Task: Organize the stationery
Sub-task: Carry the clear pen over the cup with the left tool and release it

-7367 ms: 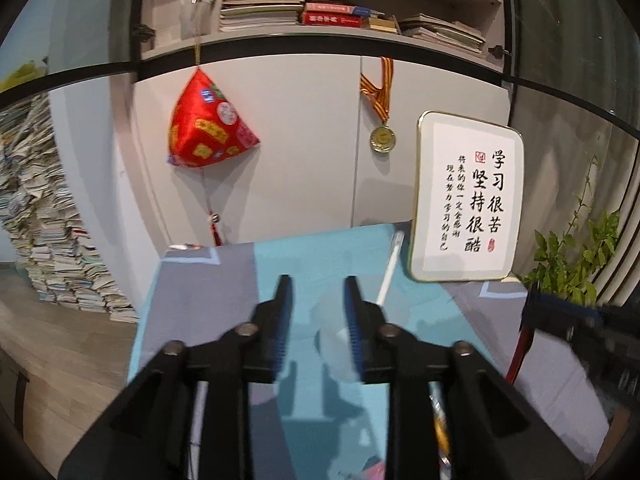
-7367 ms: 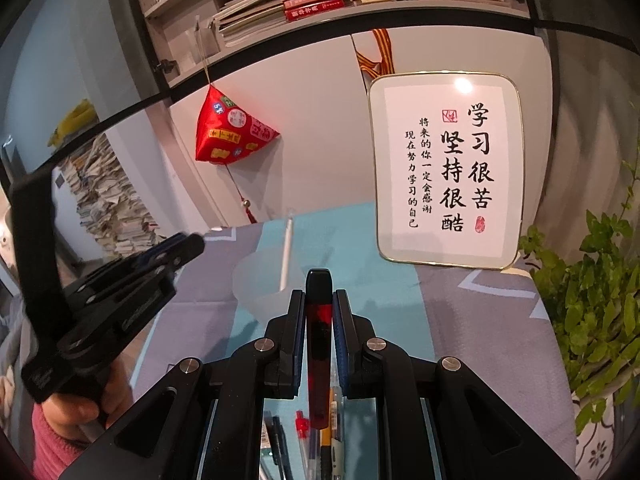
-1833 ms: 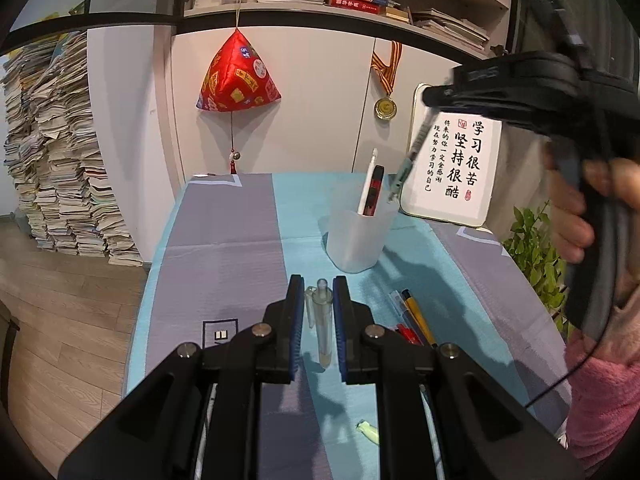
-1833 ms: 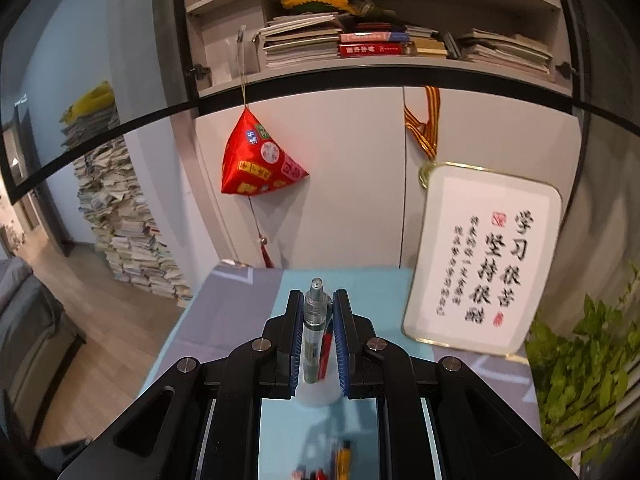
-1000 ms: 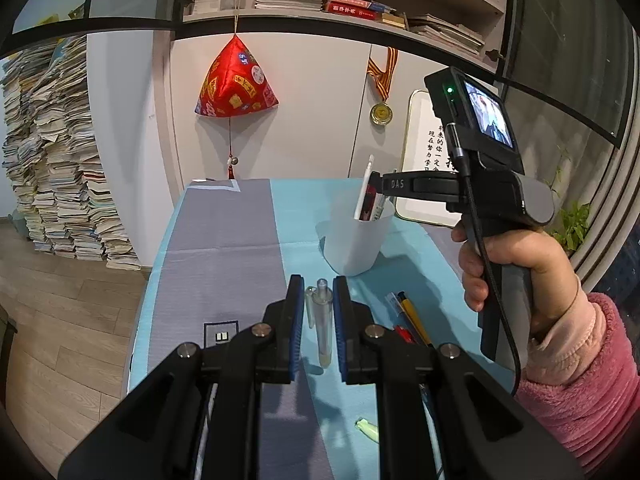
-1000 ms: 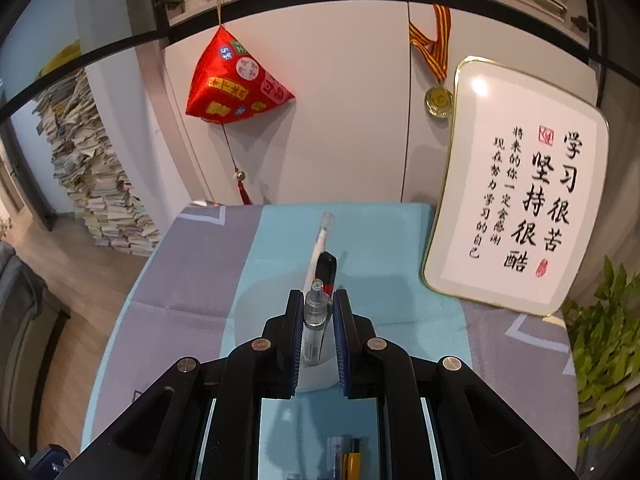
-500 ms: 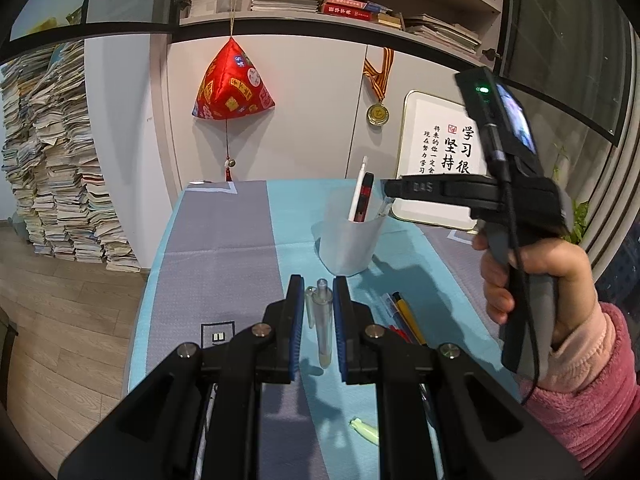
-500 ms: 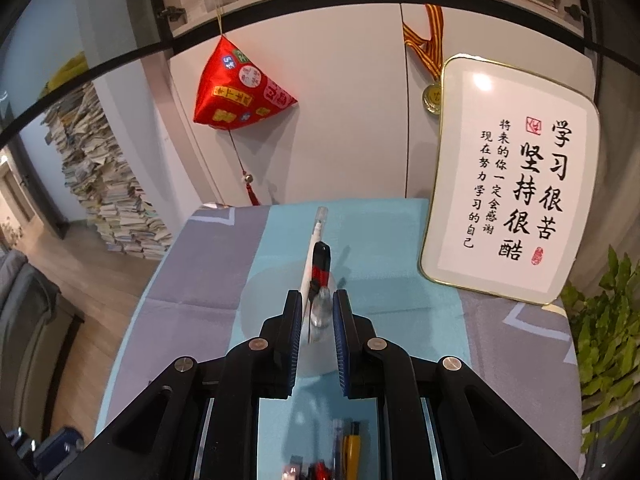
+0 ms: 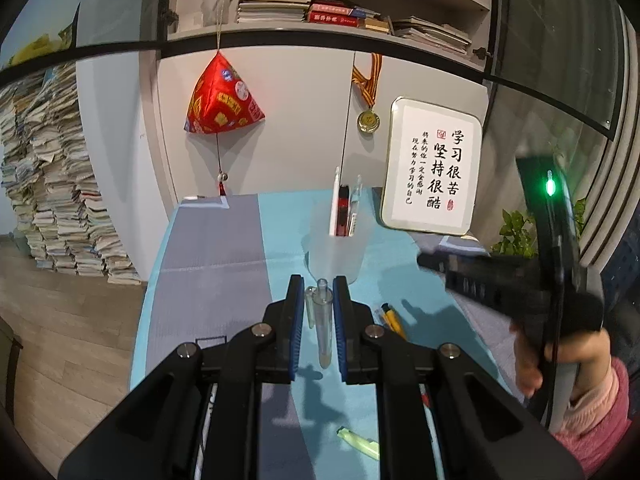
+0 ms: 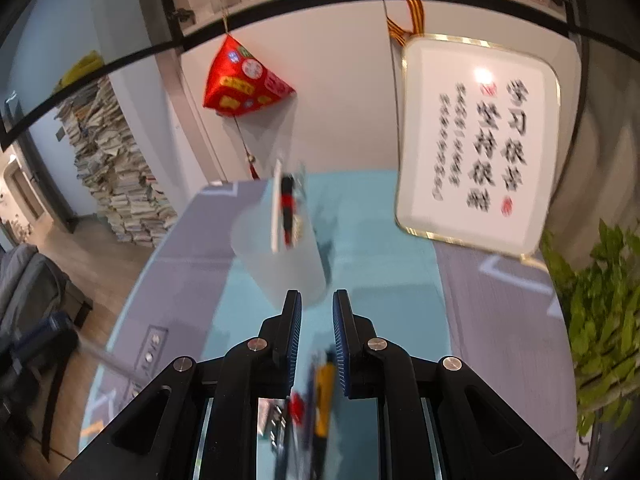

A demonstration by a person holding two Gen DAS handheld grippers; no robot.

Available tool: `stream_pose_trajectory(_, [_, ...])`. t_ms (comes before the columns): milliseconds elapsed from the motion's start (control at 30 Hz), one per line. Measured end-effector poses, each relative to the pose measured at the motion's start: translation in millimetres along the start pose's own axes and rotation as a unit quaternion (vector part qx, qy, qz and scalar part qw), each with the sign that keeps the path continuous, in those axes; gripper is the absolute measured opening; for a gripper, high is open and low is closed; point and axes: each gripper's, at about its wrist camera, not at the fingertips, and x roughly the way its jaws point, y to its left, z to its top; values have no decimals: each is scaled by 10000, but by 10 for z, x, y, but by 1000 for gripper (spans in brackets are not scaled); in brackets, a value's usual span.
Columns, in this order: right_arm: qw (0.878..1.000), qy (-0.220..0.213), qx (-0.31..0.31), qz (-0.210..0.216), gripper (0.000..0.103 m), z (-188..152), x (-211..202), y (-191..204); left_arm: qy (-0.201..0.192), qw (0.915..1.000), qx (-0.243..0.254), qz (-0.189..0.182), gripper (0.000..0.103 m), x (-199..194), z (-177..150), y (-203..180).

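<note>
Left tongs: your left tongs [image 9: 316, 312] are clamped on a clear pen [image 9: 322, 322], which stands nearly upright between the blue pads [image 9: 296, 320], its cap end above the fingertips.
Right tongs: your right tongs [image 10: 316, 316] have nothing between the pads; the jaws stand narrow, all but closed, with only a slim gap left. In the left wrist view the device sits at the right, gripped by your right hand [image 9: 536, 356] in a pink sleeve [image 9: 596, 412].
Pen cup: frosted cup [image 9: 336, 250] standing upright on the teal strip of the counter [image 9: 280, 240], toward the far edge, just beyond the left tongs.
Cup contents: a white pen [image 9: 335, 200], a black and red pen [image 9: 342, 210] and a clear pen with printed barrel [image 9: 354, 208] lean together inside, tops above the rim.
Loose pens: a yellow pen [image 9: 394, 320] lies near the right side of the left tongs; more pens show below the right tongs, blurred.
Small item: a pale green cap [image 9: 358, 438] lies on the counter toward the near edge.
Behind the counter: a framed calligraphy sign [image 9: 434, 168] stands at the far right corner, with a red pyramid ornament [image 9: 222, 100] and a medal [image 9: 368, 120] hanging on the wall.
Right view: blurred throughout.
</note>
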Motion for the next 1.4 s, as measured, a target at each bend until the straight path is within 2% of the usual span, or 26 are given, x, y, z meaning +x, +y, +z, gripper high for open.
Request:
stream_pose_trajectory(333, [9992, 280, 300, 32, 15, -321, -3, -339, -371, 9992, 160, -15, 12, 9, 423, -156])
stream_pose_trajectory(667, [9967, 704, 370, -145, 15, -521, 203, -535, -711, 9971, 242, 108, 12, 175, 870, -245])
stream_pose_trajectory(800, [9959, 771, 458, -128, 15, -553, 249, -574, -723, 9967, 318, 161, 12, 306, 977, -275])
stream_pose_trajectory(933, [9957, 791, 484, -69, 15, -557, 261, -566, -672, 9964, 433, 295, 12, 491, 1003, -304])
stream_pose_trajectory(1133, [9960, 783, 433, -15, 15, -571, 254, -514, -450, 9977, 352, 365, 12, 802, 963, -226])
stream_pose_trajectory(1400, [9955, 866, 382, 7, 15, -573, 307, -487, 16, 9989, 244, 396, 12, 1158, 845, -143])
